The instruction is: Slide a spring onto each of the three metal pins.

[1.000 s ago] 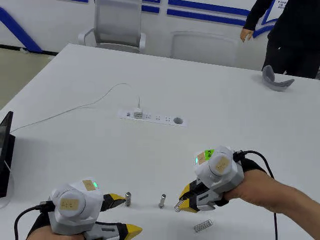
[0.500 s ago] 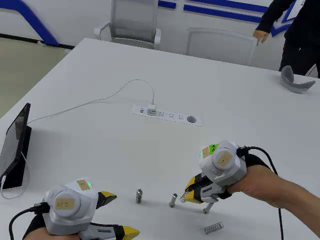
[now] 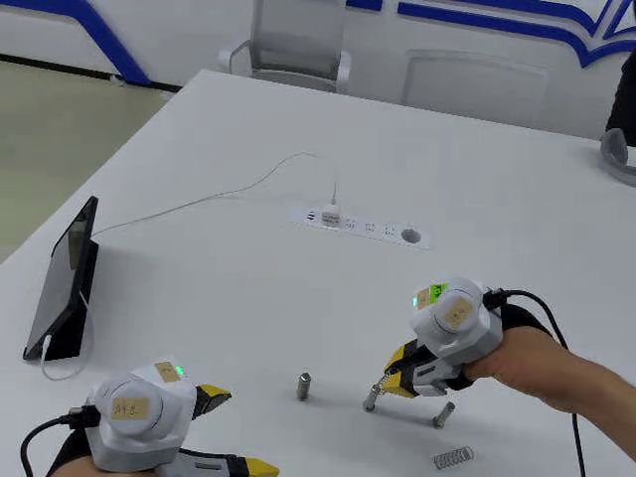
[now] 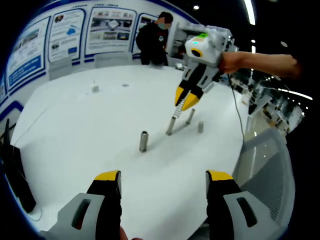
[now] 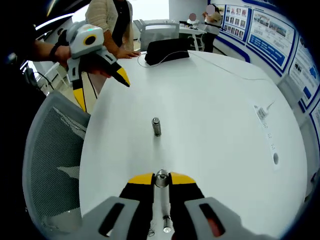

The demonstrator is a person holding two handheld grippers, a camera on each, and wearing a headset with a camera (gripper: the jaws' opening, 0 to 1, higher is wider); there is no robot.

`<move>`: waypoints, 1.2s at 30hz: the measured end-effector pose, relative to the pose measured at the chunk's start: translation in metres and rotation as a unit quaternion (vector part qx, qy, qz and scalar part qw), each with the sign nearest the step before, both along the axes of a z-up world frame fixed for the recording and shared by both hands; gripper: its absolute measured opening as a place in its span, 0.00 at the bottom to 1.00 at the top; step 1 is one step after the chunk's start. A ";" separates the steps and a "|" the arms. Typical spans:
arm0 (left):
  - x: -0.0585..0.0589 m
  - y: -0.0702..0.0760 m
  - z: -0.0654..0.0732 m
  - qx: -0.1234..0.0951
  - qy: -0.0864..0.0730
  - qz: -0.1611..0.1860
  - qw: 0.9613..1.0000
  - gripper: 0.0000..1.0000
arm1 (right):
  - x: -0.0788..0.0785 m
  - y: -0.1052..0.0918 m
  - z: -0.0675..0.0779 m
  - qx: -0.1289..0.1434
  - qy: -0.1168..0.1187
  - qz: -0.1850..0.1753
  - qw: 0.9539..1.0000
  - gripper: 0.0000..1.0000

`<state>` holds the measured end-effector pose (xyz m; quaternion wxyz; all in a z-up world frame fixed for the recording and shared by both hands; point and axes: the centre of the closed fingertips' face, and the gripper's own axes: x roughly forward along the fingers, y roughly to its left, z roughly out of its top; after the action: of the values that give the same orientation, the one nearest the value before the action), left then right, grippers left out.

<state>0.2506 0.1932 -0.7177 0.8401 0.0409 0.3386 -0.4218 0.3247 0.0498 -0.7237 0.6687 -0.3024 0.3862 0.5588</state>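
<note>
Three short metal pins stand near the table's front edge. The left pin (image 3: 304, 386) (image 4: 143, 141) (image 5: 156, 126) carries a spring. My right gripper (image 3: 395, 376) (image 5: 161, 179) is shut on a second spring (image 3: 383, 384) (image 4: 175, 116), holding it tilted at the top of the middle pin (image 3: 371, 401). The right pin (image 3: 443, 414) stands bare just beyond that gripper. A loose spring (image 3: 453, 458) lies flat in front of it. My left gripper (image 3: 234, 432) (image 4: 162, 182) hangs open at the near left, nothing between its yellow tips.
A dark tablet (image 3: 65, 283) leans at the table's left edge with a cable. A white power strip (image 3: 363, 227) and its cord lie mid-table. Chairs (image 3: 293, 40) stand at the far side. A grey curved object (image 3: 618, 159) sits at the far right.
The camera has shifted. My right gripper has carried the spring the last bit over to the middle pin's top, uncovering the right pin. The left gripper stays open in place.
</note>
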 end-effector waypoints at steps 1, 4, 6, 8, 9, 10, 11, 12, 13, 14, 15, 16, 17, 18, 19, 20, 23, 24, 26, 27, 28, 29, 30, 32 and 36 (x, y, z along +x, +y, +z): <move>0.000 0.001 0.000 0.000 0.001 0.001 1.000 0.70 | 0.000 0.000 -0.001 -0.002 0.001 0.001 1.000 0.13; 0.000 0.003 -0.001 0.000 0.002 0.005 1.000 0.69 | 0.001 0.001 -0.004 -0.008 -0.003 0.005 1.000 0.13; 0.000 0.003 -0.001 0.000 0.003 0.006 1.000 0.69 | 0.002 0.001 -0.006 -0.010 -0.004 0.007 1.000 0.13; -0.001 0.004 -0.001 -0.001 0.003 0.007 1.000 0.69 | 0.001 0.002 -0.009 -0.014 -0.003 0.010 1.000 0.13; -0.001 0.004 -0.001 -0.001 0.004 0.008 1.000 0.69 | 0.001 0.002 -0.011 -0.017 -0.004 0.013 1.000 0.13; -0.001 0.004 -0.001 -0.002 0.004 0.009 1.000 0.69 | 0.001 0.002 -0.012 -0.018 -0.004 0.014 1.000 0.13; -0.001 0.005 -0.002 -0.002 0.004 0.009 1.000 0.69 | 0.001 0.003 -0.013 -0.019 -0.004 0.016 1.000 0.13; -0.002 0.005 -0.002 -0.001 0.005 0.009 1.000 0.69 | 0.000 0.003 -0.013 -0.021 -0.004 0.018 1.000 0.13; -0.002 0.005 -0.002 -0.001 0.006 0.010 1.000 0.69 | 0.001 0.004 -0.014 -0.022 -0.005 0.019 1.000 0.13; -0.003 0.005 -0.003 -0.002 0.006 0.010 1.000 0.68 | 0.001 0.004 -0.014 -0.021 -0.006 0.020 1.000 0.13; -0.003 0.005 -0.002 -0.001 0.007 0.010 1.000 0.68 | 0.001 0.005 -0.015 -0.021 -0.005 0.020 1.000 0.13; -0.004 0.006 -0.002 0.000 0.007 0.010 1.000 0.68 | 0.002 0.005 -0.016 -0.021 -0.005 0.020 1.000 0.13; -0.004 0.006 -0.003 0.000 0.007 0.010 1.000 0.68 | 0.003 0.006 -0.017 -0.022 -0.005 0.021 1.000 0.13; -0.003 0.006 -0.003 0.000 0.007 0.010 1.000 0.68 | 0.003 0.006 -0.018 -0.023 -0.004 0.021 1.000 0.13; -0.003 0.006 -0.003 -0.001 0.007 0.011 1.000 0.68 | 0.003 0.007 -0.019 -0.023 -0.003 0.022 0.999 0.13; -0.003 0.007 -0.003 0.000 0.007 0.011 1.000 0.68 | 0.003 0.007 -0.020 -0.023 -0.004 0.023 0.999 0.13; -0.002 0.007 -0.002 -0.001 0.006 0.013 1.000 0.68 | 0.003 0.009 -0.023 -0.025 -0.004 0.025 0.999 0.13; -0.002 0.008 -0.002 0.000 0.006 0.013 1.000 0.68 | 0.003 0.009 -0.025 -0.027 -0.004 0.027 0.999 0.13; -0.002 0.008 -0.001 0.000 0.006 0.013 1.000 0.68 | 0.002 0.010 -0.028 -0.030 -0.004 0.032 0.999 0.13; -0.002 0.008 -0.002 0.000 0.006 0.013 1.000 0.68 | 0.002 0.010 -0.030 -0.032 -0.005 0.035 0.999 0.13; -0.002 0.009 -0.002 0.000 0.007 0.013 1.000 0.68 | 0.002 0.011 -0.031 -0.034 -0.005 0.036 0.999 0.13; -0.002 0.008 -0.001 -0.001 0.008 0.013 1.000 0.68 | 0.002 0.011 -0.033 -0.035 -0.005 0.038 0.999 0.13; -0.003 0.009 -0.002 0.000 0.008 0.013 1.000 0.68 | 0.002 0.011 -0.034 -0.036 -0.005 0.039 0.999 0.13; -0.004 0.009 -0.002 0.003 0.009 0.011 1.000 0.68 | 0.003 0.011 -0.036 -0.037 -0.005 0.039 0.999 0.13; -0.006 0.011 -0.003 0.003 0.011 0.013 1.000 0.68 | 0.003 0.011 -0.041 -0.039 -0.005 0.036 0.999 0.13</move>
<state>0.2445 0.2038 -0.7209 0.8419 0.0347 0.3495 -0.4097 0.3277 0.0611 -0.7651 0.6377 -0.3452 0.3932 0.5652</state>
